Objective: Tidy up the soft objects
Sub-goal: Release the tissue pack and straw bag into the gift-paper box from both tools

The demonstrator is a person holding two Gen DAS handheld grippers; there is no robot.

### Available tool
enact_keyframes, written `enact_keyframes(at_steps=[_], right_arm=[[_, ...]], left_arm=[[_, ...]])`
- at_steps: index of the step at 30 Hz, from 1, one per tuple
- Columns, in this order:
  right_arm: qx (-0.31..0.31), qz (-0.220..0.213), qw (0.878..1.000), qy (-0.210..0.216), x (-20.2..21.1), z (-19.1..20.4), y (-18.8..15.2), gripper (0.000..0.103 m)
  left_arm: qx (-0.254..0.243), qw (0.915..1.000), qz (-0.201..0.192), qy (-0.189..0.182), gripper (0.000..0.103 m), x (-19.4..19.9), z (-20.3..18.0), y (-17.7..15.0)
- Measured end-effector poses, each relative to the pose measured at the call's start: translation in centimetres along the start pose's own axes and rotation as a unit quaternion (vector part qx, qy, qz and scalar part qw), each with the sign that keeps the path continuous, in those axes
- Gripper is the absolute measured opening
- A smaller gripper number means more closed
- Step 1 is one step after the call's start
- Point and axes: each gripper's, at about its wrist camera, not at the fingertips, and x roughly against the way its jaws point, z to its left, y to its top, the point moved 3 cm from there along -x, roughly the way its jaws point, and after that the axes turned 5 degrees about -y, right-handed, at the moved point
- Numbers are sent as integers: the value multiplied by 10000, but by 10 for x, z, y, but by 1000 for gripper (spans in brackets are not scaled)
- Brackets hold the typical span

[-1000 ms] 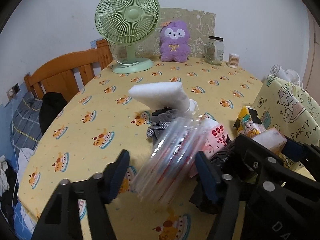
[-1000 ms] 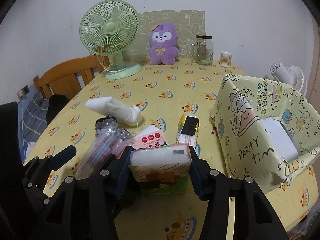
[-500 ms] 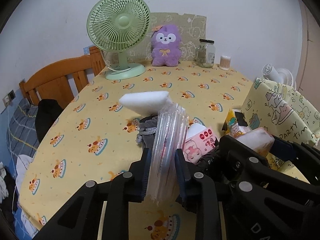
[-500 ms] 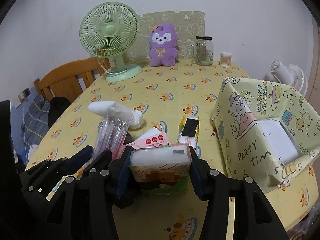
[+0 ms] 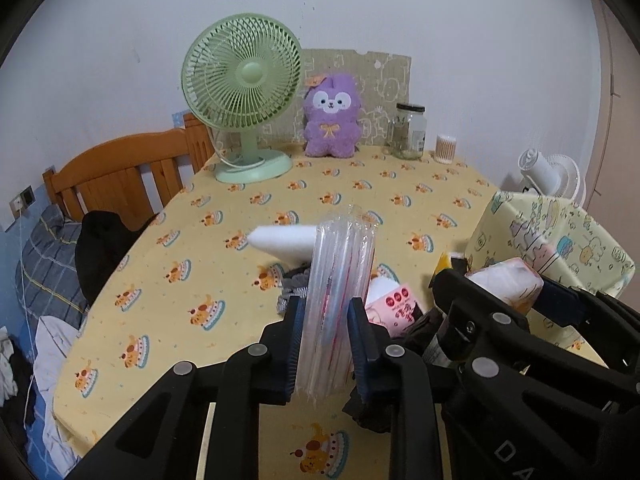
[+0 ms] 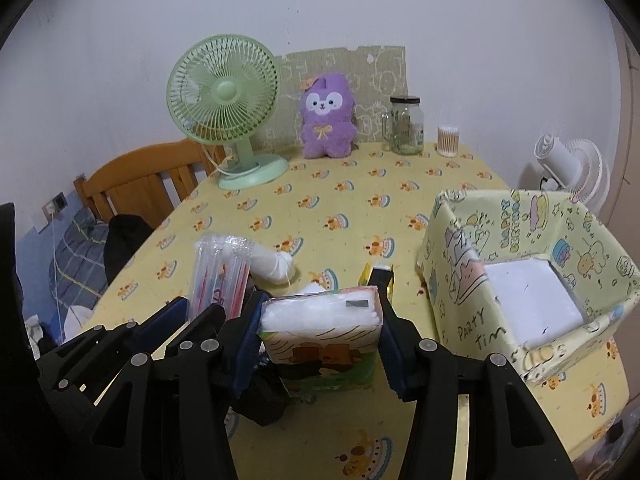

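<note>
**A:** Clear plastic first. From the left wrist, the left gripper point(image 5: 323, 334) has its jaws clamped on a bag of straws point(image 5: 340, 280), upright, clear of the table point(image 5: 168, 280). Behind it lie a white roll point(image 5: 280, 240), something grey, and a pink packet point(image 5: 394, 308).

**B:** And the right one?

**A:** At the right edge the right gripper point(image 5: 504, 280) carries a tissue pack point(image 5: 506, 284). The paper box point(image 5: 560, 240) sits just beyond it.

**B:** Risk there?

**A:** The bag is slick and only pinched low down. I judge it could slide or fold over if tilted quickly.

**B:** Right wrist?

**A:** The right gripper point(image 6: 320, 332) has its jaws clamped on the tissue pack point(image 6: 320, 336), which fills the gap between them. The left gripper point(image 6: 198, 312) stands just beside it, holding the straws point(image 6: 220, 276). The box point(image 6: 460, 280) is open to the right, with a white block point(image 6: 532, 300) already inside.

**B:** So what goes wrong?

**A:** The two grippers are very close; heading for the box together, they could knock each other. The box wall looks thin, so a low approach might push it or crumple the rim. The block takes up much of the floor, so the pack may land askew. A yellow packet point(image 6: 380, 276) lies between pack and box and could be swept along.
</note>
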Motion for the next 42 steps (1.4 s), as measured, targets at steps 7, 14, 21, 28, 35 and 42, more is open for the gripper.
enact_keyframes(at_steps=[7,14,21,28,35,42], right_arm=[[27,-131,9999,-30,14,0,15,56],[56,-263,9996,-24,23,0,31,56],[60,-362,9993,-3,29,-7,45,56],[-33,-482,9988,-50,32,-25,53,56],[-97,-577,9981,-191,32,-47,57,56],[-175,-708,9967,-347,34,-69,64,56]], left_arm=[[41,9999,-124,-11,21,10,-2,13],[57,9996,-262,1,21,18,-4,27],[73,9994,-351,-4,21,23,-11,40],[79,9991,-394,-112,21,20,-27,47],[-2,9989,-407,-230,21,11,-49,55],[-113,9984,-430,-356,21,4,-71,65]])
